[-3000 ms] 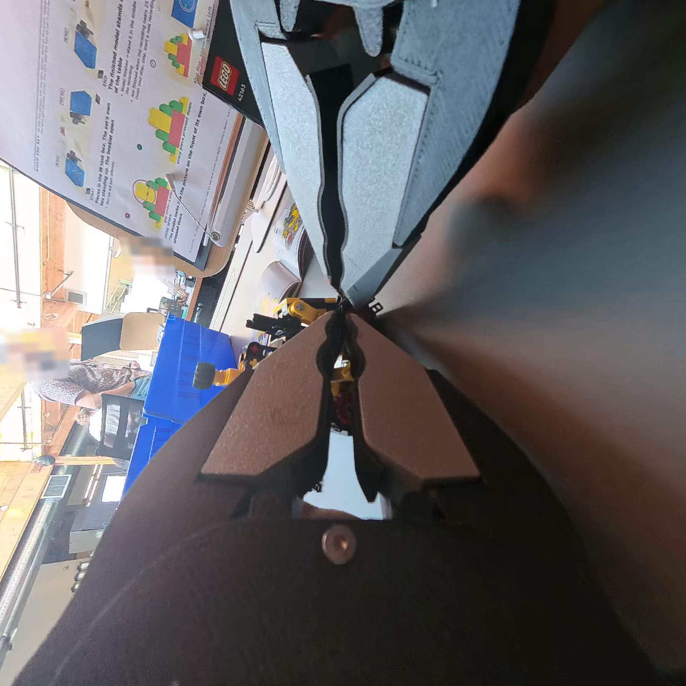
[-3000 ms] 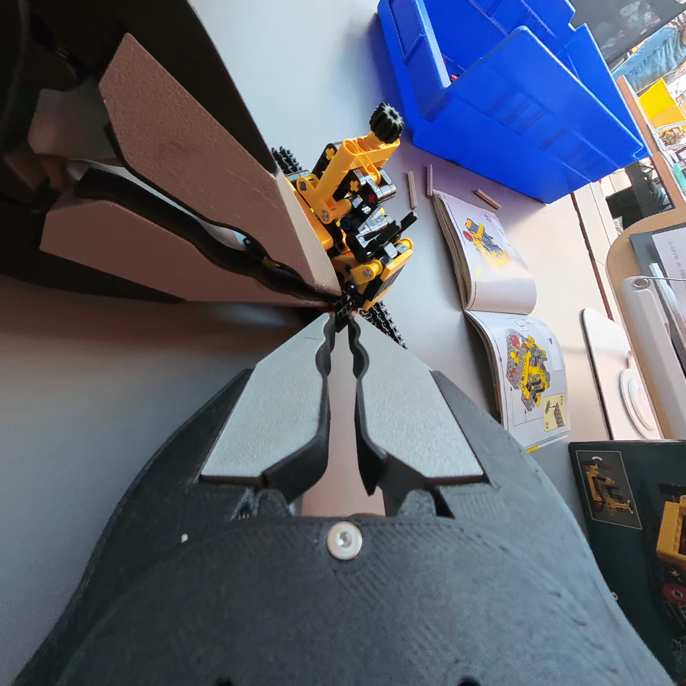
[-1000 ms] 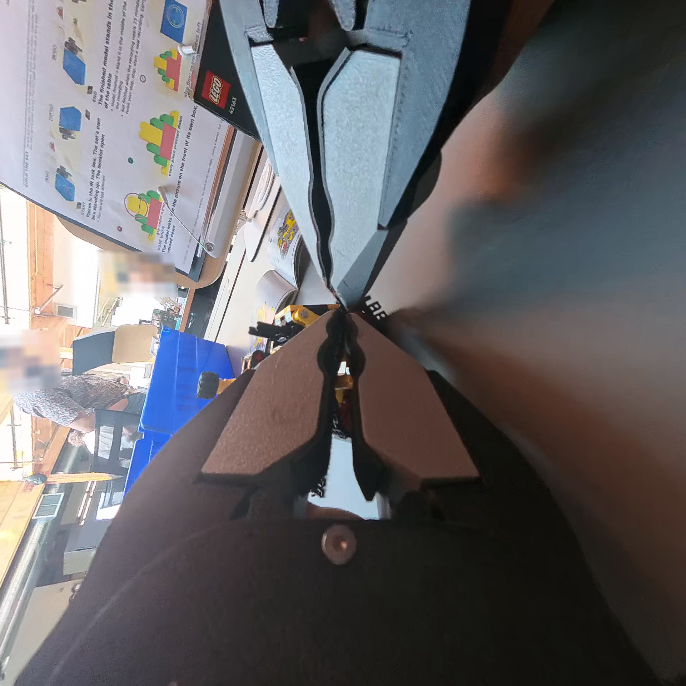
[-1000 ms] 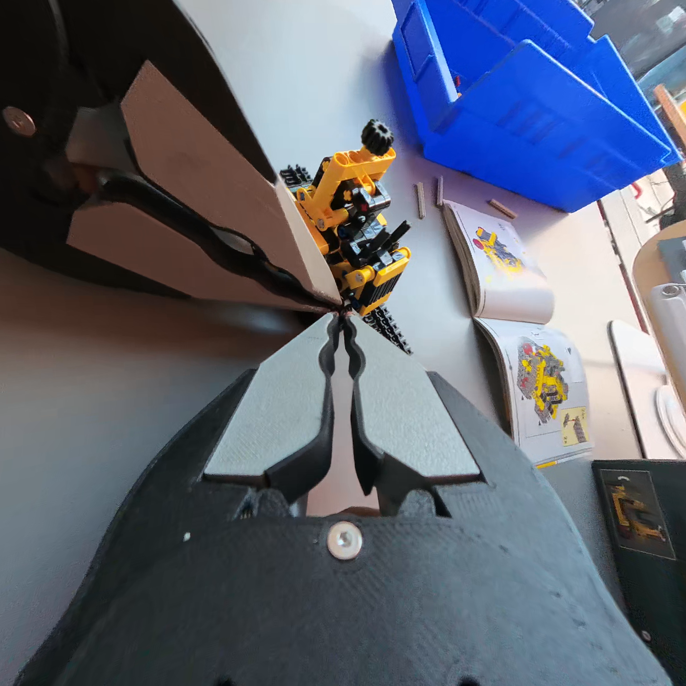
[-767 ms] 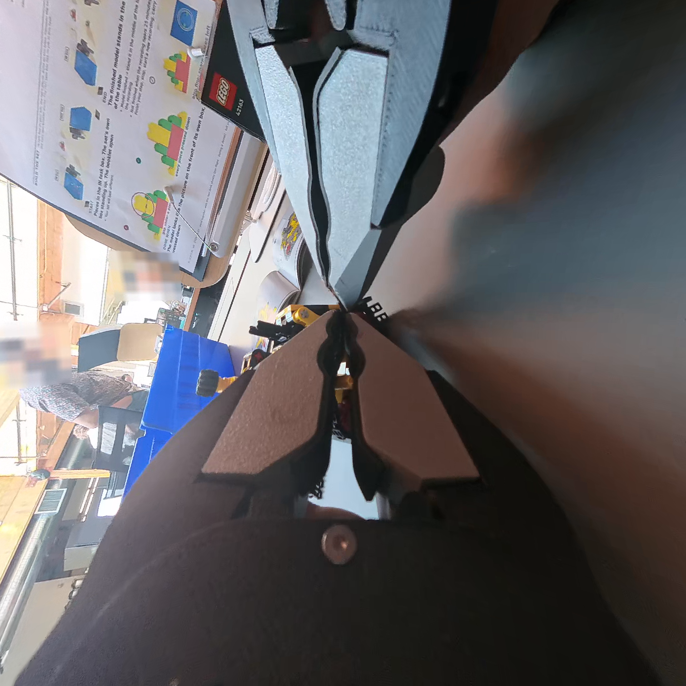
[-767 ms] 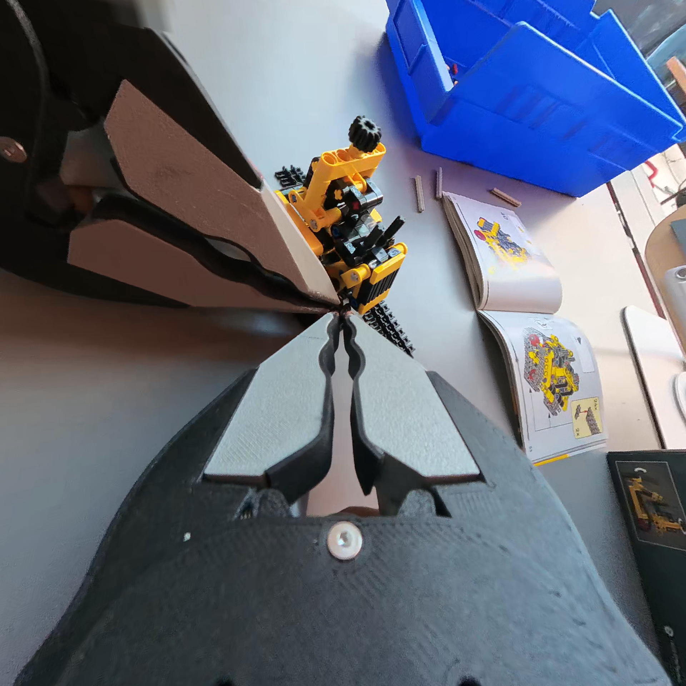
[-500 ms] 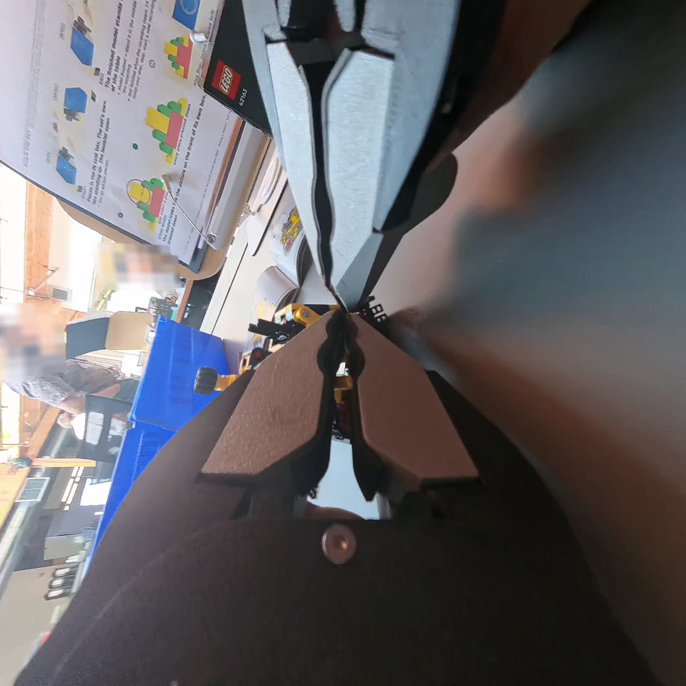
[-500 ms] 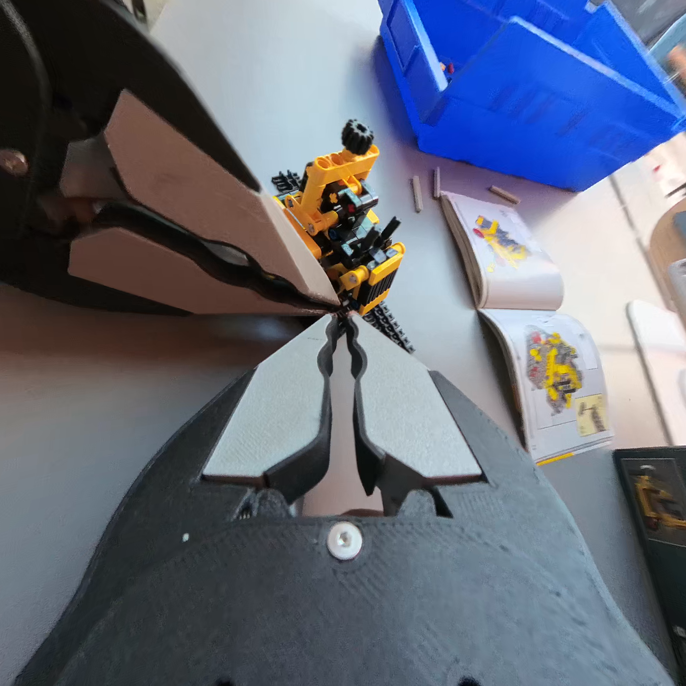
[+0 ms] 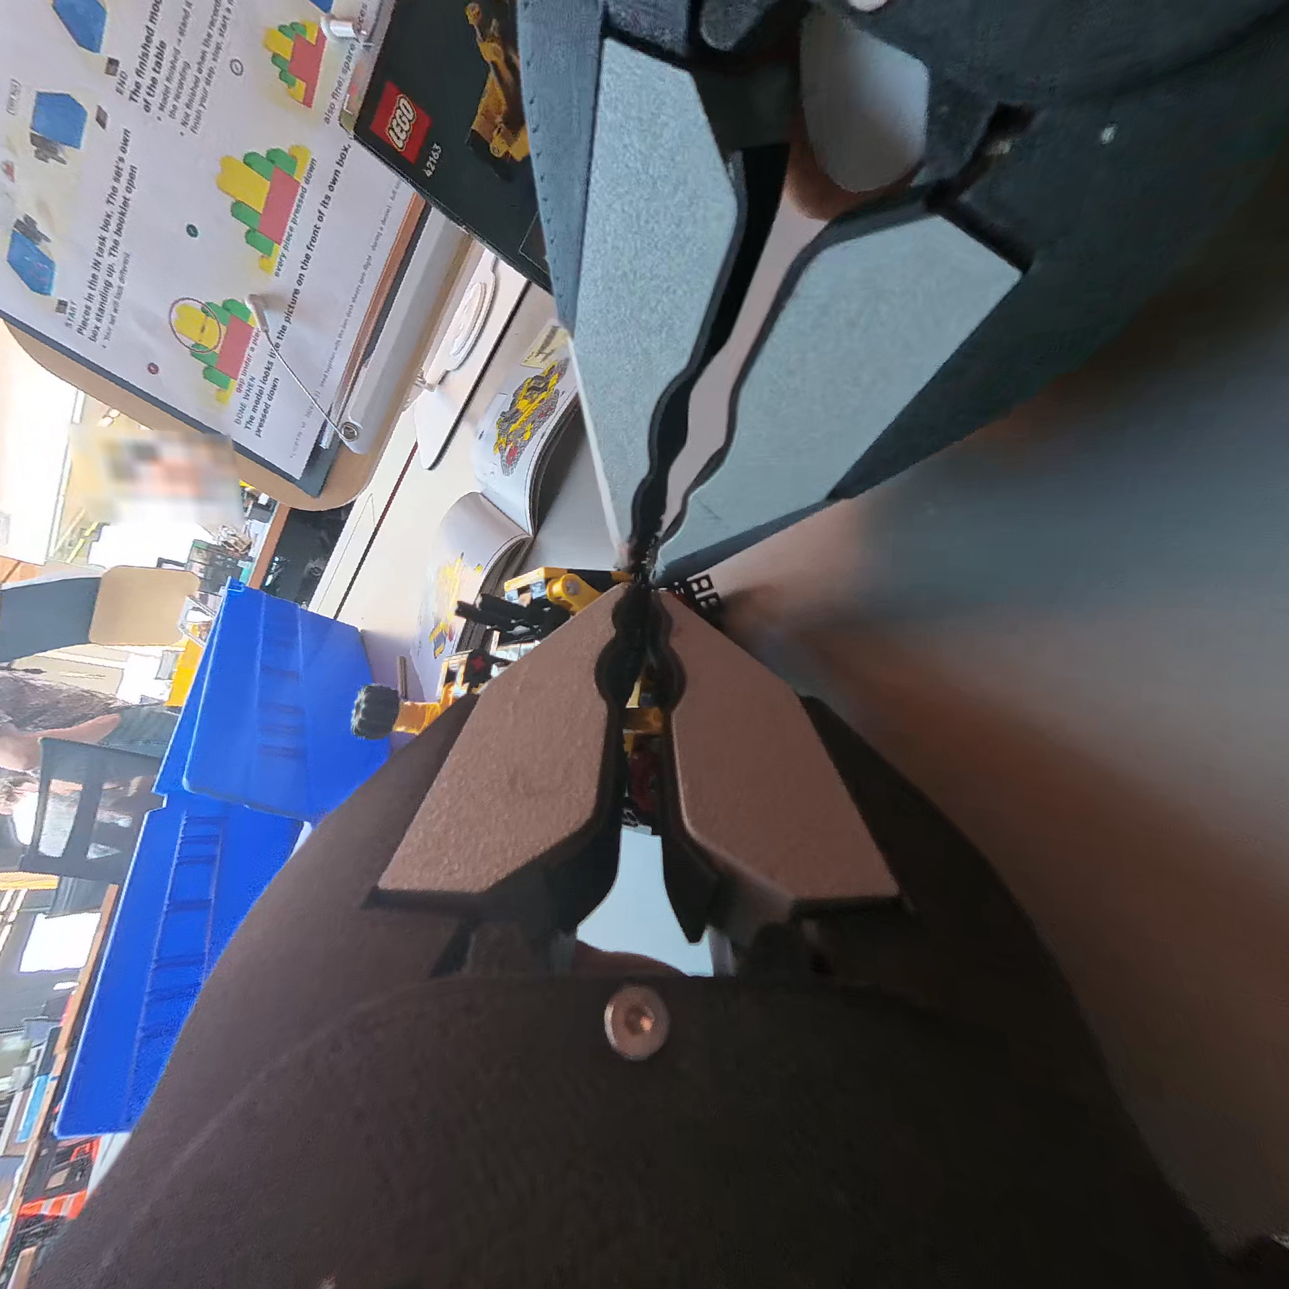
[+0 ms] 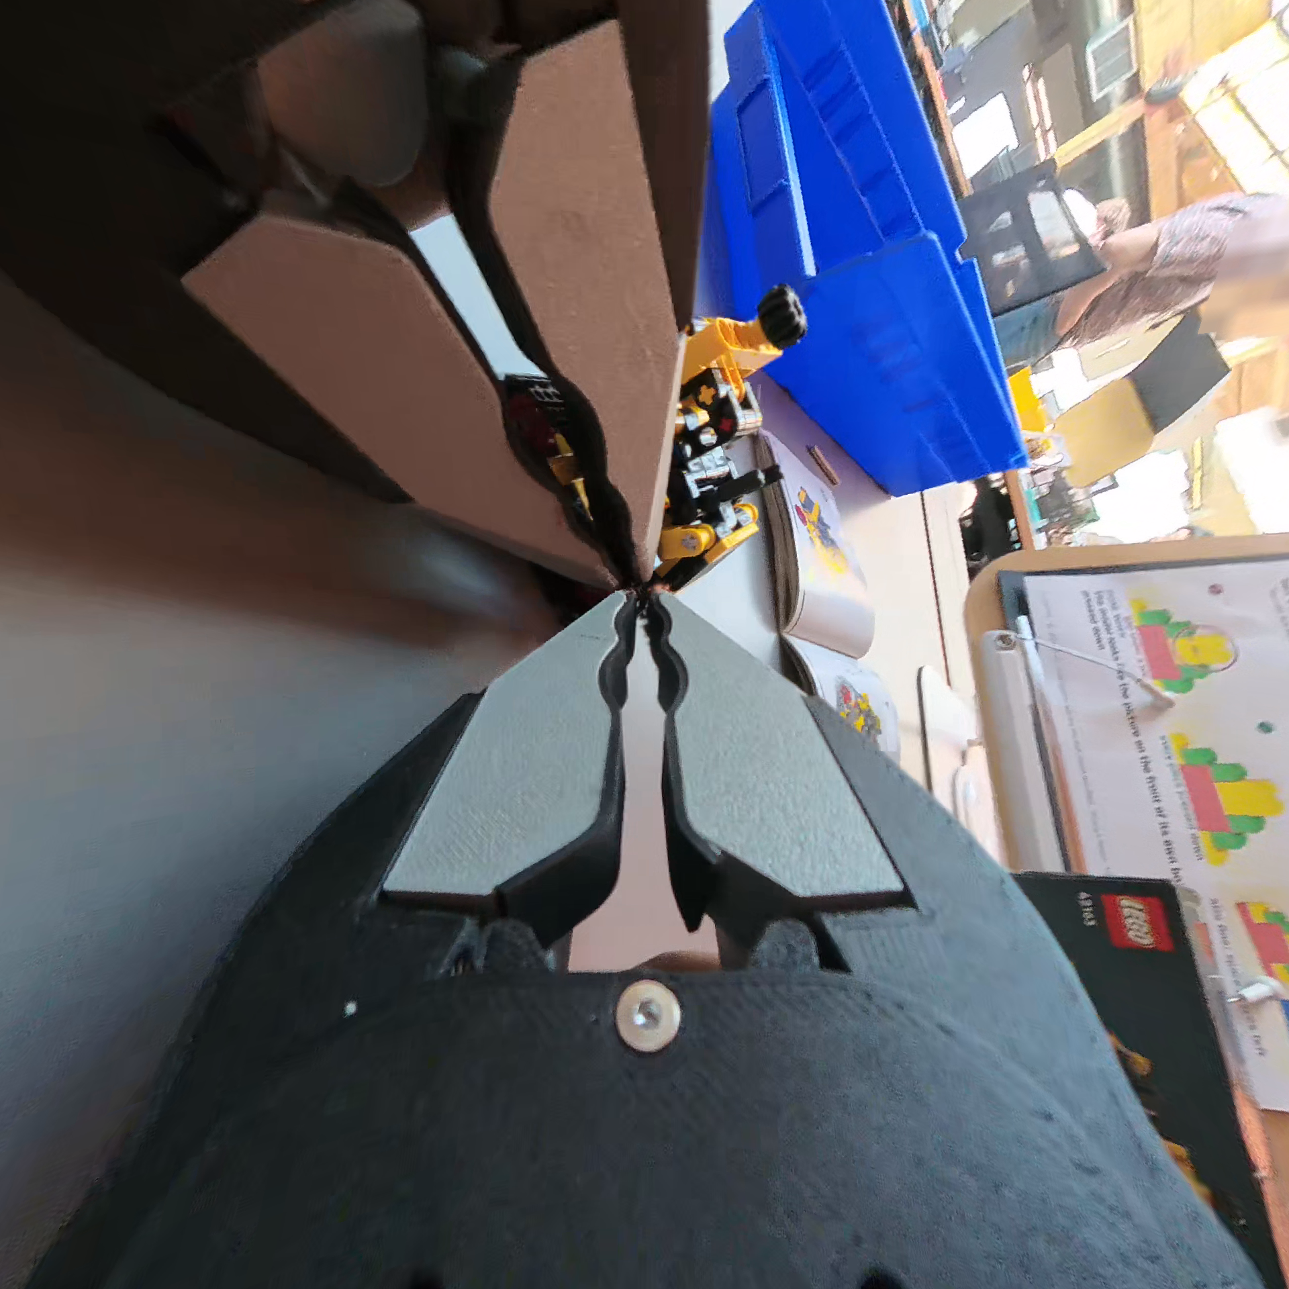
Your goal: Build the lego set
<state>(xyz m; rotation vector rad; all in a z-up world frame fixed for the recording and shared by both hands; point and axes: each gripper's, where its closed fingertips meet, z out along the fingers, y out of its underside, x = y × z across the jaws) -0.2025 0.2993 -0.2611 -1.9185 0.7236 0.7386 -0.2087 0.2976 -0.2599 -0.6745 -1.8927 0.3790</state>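
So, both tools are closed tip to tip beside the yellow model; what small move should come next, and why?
Probably a gentle push of the right tool toward the left tool, both kept shut. Their closed tips meet point to point just beside the yellow model, as if seating a tiny part; the part itself is too small to see.

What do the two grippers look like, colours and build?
Left gripper: dark brown textured body, tan-brown flat angular fingers with wavy black inner edges, one silver screw at the base. Right gripper: same shape in black, with light grey fingers and a silver screw. No cables or sleeves visible.
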